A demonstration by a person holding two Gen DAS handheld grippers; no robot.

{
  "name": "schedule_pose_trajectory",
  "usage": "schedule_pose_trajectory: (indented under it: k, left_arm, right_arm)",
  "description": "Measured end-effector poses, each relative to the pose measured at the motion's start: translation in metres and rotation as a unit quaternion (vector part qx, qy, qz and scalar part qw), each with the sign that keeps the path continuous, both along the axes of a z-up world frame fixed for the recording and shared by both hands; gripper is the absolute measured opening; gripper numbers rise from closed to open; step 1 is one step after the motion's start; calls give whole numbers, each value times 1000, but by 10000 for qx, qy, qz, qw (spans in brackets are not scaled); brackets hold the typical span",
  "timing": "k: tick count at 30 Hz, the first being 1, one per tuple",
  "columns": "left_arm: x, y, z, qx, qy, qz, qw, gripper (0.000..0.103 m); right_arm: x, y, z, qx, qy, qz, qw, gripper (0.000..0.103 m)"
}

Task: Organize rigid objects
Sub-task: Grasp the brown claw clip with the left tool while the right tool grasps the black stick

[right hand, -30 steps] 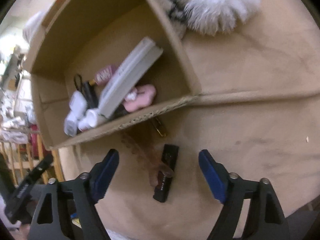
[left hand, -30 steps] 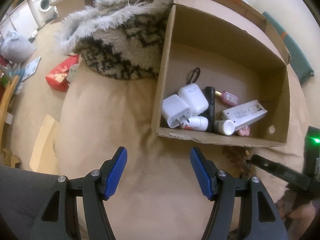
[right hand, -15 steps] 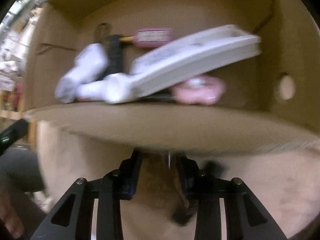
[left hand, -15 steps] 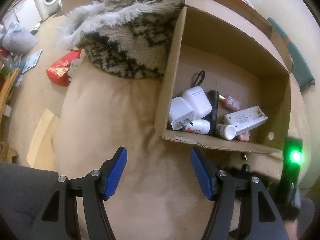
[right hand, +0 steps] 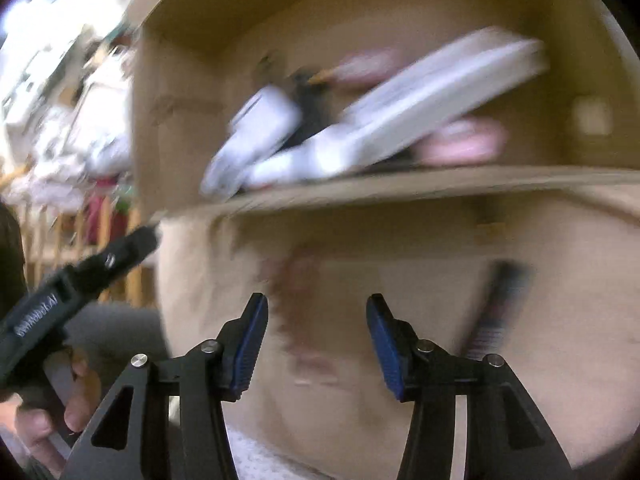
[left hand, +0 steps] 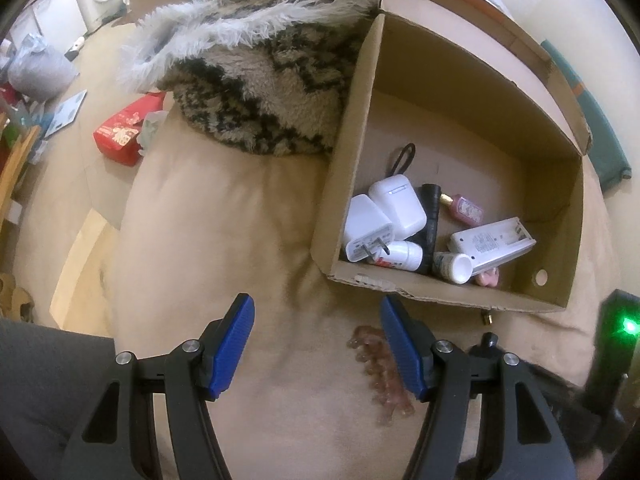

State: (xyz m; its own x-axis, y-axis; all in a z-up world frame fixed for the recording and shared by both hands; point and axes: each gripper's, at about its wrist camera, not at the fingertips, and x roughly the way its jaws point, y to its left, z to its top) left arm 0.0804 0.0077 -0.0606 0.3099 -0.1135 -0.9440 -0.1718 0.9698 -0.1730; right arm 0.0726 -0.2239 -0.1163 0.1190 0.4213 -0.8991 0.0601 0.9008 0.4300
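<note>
The right gripper [right hand: 316,340] has backed off, jaws opening, holding nothing; the bumpy brown hair clip [left hand: 380,376] is lying at 6 o'clock below the cardboard box [left hand: 440,296].

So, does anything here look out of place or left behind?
Yes. A brownish translucent hair claw clip lies on the beige cushion, outside the cardboard box that holds the other small items. A small gold-tipped thing also sits just outside the box's front wall, whose top edge is torn and ragged.

2 wrist views, angled down, sharing cardboard box [left hand: 460,128]
</note>
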Motion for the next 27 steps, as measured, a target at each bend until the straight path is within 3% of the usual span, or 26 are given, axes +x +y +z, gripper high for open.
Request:
schedule_pose_trajectory:
  k: [3,5,7,9,10,11,12,16,20,24,25,27]
  left_arm:
    - [-1,-6,0,42,-23,-97,9999,62]
    - [-3,-11,-4,116,-4,-184,9998,62]
    - [-8,-20,-14,179,121,-327,9992,64]
    - [-12,-31,-30,189,384,-574,9974,64]
    - [-13,-38,-39,175,523,-688,9961,64]
    - [-15,-43,-46,153,623,-771,9950,64]
    - [-15,-49,-52,123,689,-844,9940,64]
    - [-11,-70,-63,158,724,-1148,9906,64]
    - [-9,-83,-85,50,1090,-1217,9866,64]
    - [-5,-91,-91,265,1002,-1259,9866,68]
    - [-4,-91,-91,286,936,-1242,9874,66]
    - [-3,-87,-91,403,891,-1137,9887,49]
  right_arm:
    - [-1,-35,-11,-662,216,-500,9963,54]
    - [-3,-43,-23,-635,450,-686,9946,54]
    - [-2,-39,-33,-571,585,-641,9946,54]
    - [-1,-31,-34,-832,501,-452,9942,54]
    - [-2,-31,-34,-966,450,-413,9934,51]
    - [-3,-27,-34,-1130,413,-462,9917,33]
    - [-5,-28,-33,-1163,387,-553,9909,23]
    - [-16,-39,-28,-726,346,-749,9939,21]
    - [-18,-37,-16,-544,220,-784,9952,21]
    - [-17,-33,-15,-472,203,-717,9961,21]
    - [-17,-32,-15,-447,201,-716,9962,21]
    - [-16,-35,-13,-454,173,-696,9964,21]
